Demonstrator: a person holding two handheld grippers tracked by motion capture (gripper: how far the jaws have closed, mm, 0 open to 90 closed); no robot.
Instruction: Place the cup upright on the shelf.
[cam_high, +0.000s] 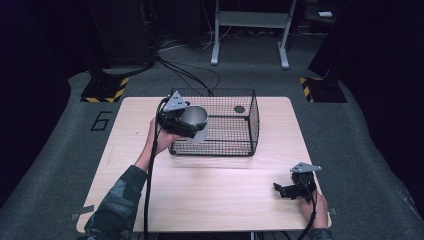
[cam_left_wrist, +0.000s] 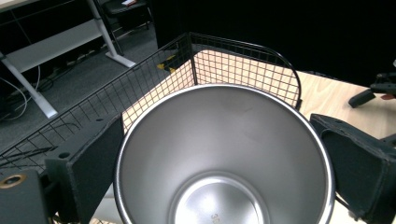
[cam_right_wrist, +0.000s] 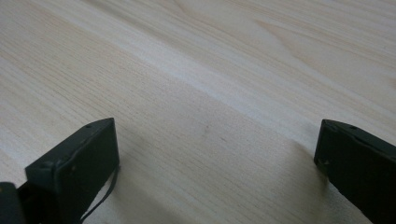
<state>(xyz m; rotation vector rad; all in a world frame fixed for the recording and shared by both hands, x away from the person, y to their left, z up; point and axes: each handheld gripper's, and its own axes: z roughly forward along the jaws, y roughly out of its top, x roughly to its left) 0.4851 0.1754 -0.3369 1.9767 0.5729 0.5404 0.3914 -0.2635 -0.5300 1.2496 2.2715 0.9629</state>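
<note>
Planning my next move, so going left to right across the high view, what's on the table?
Left tool holding the metal cup → wire basket → right tool, jaws open, low over the table.

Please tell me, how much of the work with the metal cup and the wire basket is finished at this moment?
Done: the left tool has the metal cup gripped and lifted off the table. In hand: the cup hangs at the left edge of the wire basket. Left: likely setting it inside and letting go. The right tool rests open on the table.
</note>
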